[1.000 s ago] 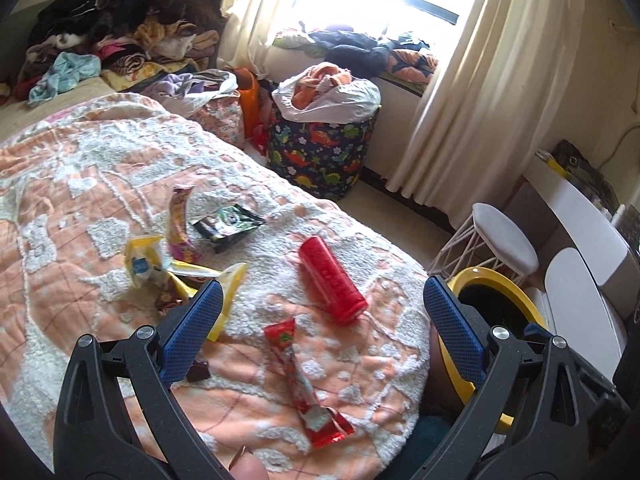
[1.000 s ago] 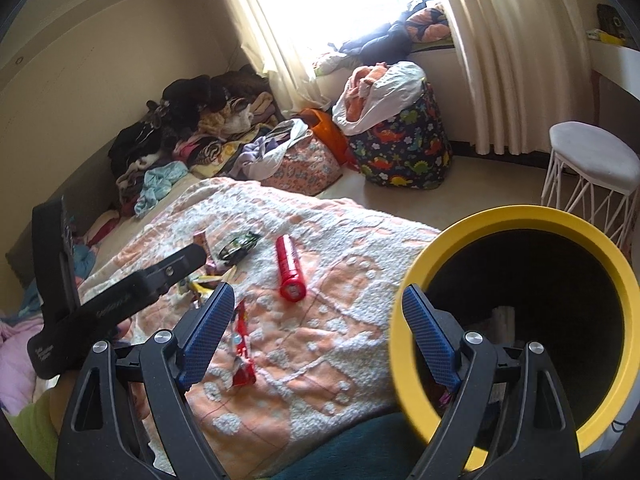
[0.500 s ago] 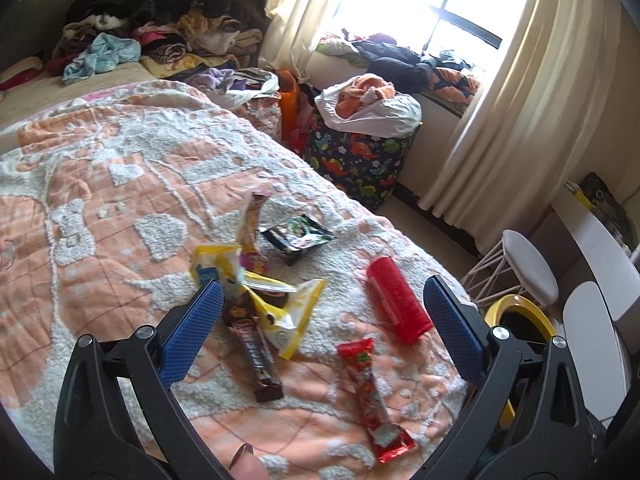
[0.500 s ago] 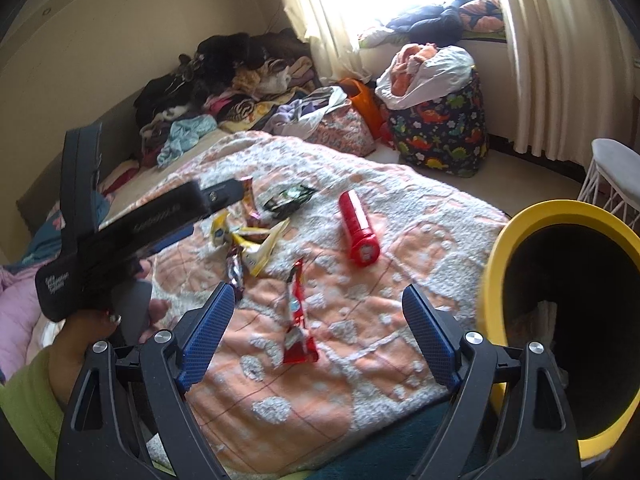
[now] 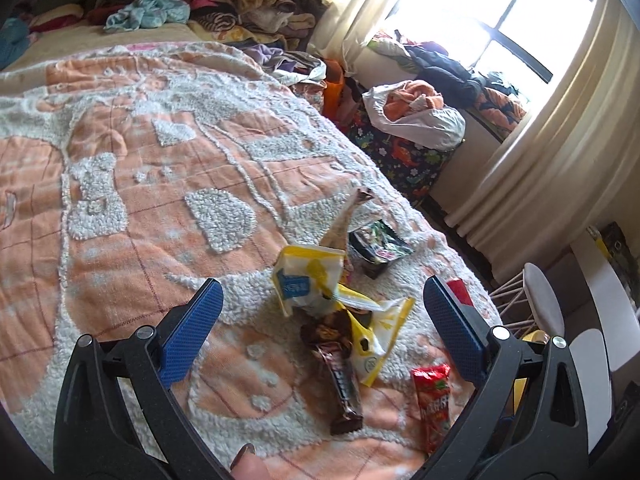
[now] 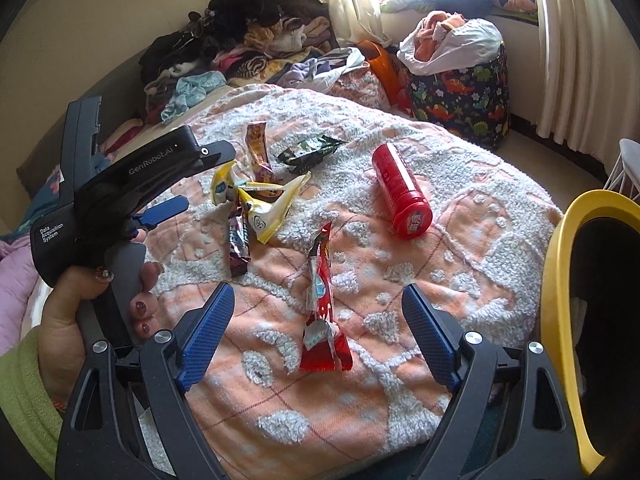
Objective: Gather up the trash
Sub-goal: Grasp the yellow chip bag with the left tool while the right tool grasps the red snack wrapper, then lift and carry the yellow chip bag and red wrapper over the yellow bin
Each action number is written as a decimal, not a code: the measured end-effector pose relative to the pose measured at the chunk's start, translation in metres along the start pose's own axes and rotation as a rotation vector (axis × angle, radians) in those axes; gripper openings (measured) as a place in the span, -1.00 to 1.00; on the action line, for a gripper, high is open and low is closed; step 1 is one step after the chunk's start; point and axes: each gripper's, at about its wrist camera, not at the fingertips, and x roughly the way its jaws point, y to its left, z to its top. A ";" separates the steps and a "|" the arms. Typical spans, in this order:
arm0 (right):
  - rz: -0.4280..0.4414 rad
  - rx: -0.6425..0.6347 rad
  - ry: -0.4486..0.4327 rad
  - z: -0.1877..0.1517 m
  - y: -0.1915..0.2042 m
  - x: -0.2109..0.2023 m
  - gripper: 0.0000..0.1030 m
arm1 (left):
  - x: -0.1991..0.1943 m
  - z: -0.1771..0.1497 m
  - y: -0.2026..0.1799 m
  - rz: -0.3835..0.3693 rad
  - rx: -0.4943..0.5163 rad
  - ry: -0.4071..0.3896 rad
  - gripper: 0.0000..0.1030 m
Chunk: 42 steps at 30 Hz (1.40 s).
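red can (image 6: 400, 192) lying, lid toward camera

My left claw (image 5: 320, 320) has two black plastic arms with triangular cut-outs, and each arm carries a flat blue pad with a fine dotted texture. Round silver screws sit at the joints of the arms. My right claw (image 6: 316, 330) has the same build: black frame, blue textured pads, silver screws. From the right camera I see the black body of the left device, with white letters "GenRobot.AI" and "Data Acquisition System", and a grey handle. My left hand (image 6: 76, 300) has dark red painted nails, and the sleeve (image 6: 22, 400) is light green.
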 end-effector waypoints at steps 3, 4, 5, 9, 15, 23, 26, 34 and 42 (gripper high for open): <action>-0.002 0.003 0.028 0.003 0.000 0.013 0.55 | 0.008 0.002 0.005 0.007 -0.017 0.012 0.75; 0.001 0.005 0.045 0.003 0.000 0.019 0.54 | 0.012 0.002 0.007 0.004 -0.025 0.020 0.73; 0.001 0.006 0.056 0.004 0.001 0.023 0.51 | 0.014 0.002 0.008 0.001 -0.029 0.026 0.69; -0.015 0.003 0.144 0.004 0.004 0.047 0.31 | 0.024 0.002 0.010 0.007 -0.035 0.041 0.57; -0.033 0.017 0.164 -0.002 -0.002 0.055 -0.31 | 0.035 0.004 0.007 -0.004 -0.021 0.062 0.09; 0.004 0.054 0.121 -0.005 -0.012 0.040 -0.67 | 0.029 -0.001 -0.001 -0.033 0.008 0.081 -0.41; 0.007 0.039 0.104 -0.004 -0.010 0.034 -0.67 | 0.022 -0.002 -0.006 -0.050 0.019 0.078 -0.42; 0.010 0.047 0.068 -0.008 -0.013 0.018 -0.67 | 0.005 -0.001 -0.019 -0.103 0.039 0.070 -0.42; 0.010 0.067 0.037 -0.011 -0.018 0.006 -0.67 | -0.010 0.003 -0.038 -0.143 0.062 0.052 -0.42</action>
